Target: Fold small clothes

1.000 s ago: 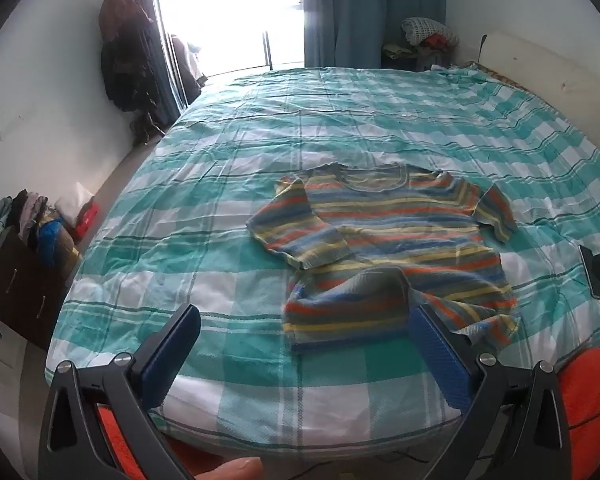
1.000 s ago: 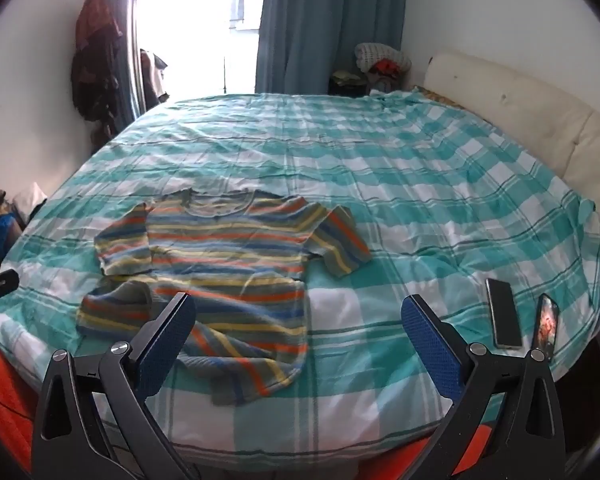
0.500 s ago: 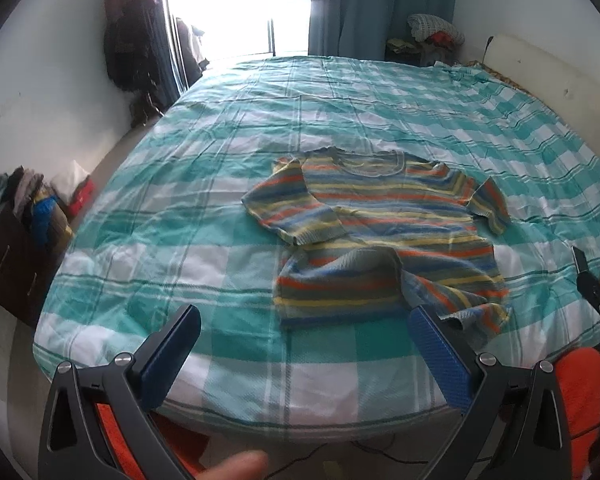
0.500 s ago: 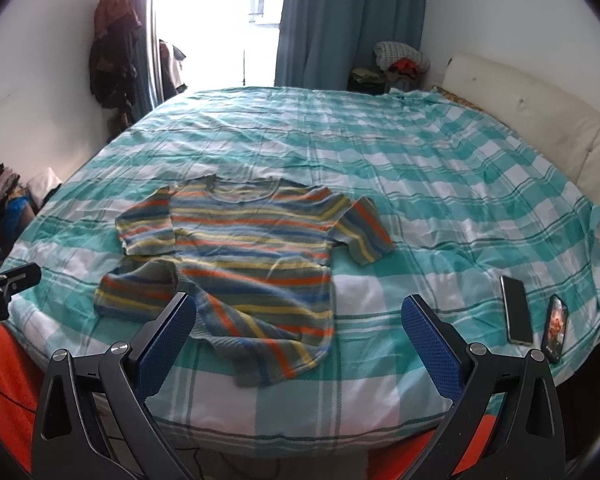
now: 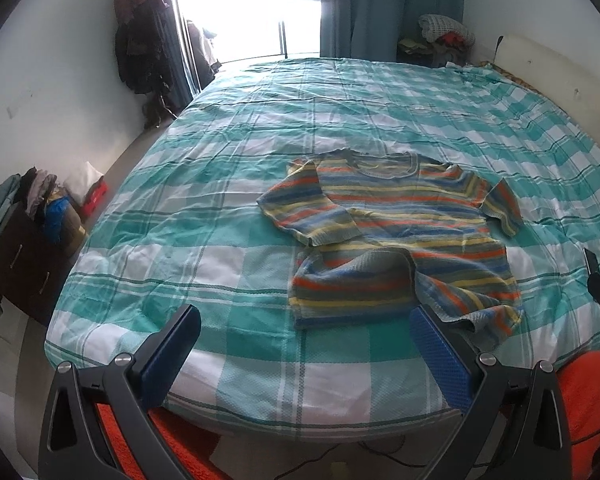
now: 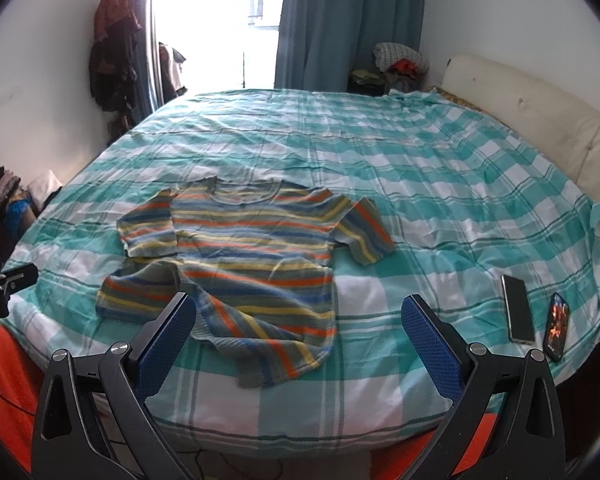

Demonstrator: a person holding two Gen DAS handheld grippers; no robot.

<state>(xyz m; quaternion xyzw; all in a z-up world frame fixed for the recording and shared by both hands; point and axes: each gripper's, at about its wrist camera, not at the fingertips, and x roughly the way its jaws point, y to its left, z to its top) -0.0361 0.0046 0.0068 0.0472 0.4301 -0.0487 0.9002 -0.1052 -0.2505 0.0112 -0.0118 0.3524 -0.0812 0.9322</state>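
Left wrist view is showing the left gripper [image 5: 304, 344] hanging off the bed's [image 5: 220, 240] near edge, fingers spread wide and gripping nothing. A striped shirt [image 5: 396, 236] is lying on the bed at about 1 o'clock, its hem rumpled and partly turned up. Over the same edge, the right gripper [image 6: 298, 330] is hovering with fingers spread, the shirt [image 6: 252, 256] at 11 o'clock and two phones [image 6: 518, 308] lying at 3 o'clock.

Both my grippers held wide and empty.
My left gripper [image 5: 304, 344] hovers with jaws spread far apart, gripping nothing; my right gripper [image 6: 299, 334] hangs level, equally spread, to its right.
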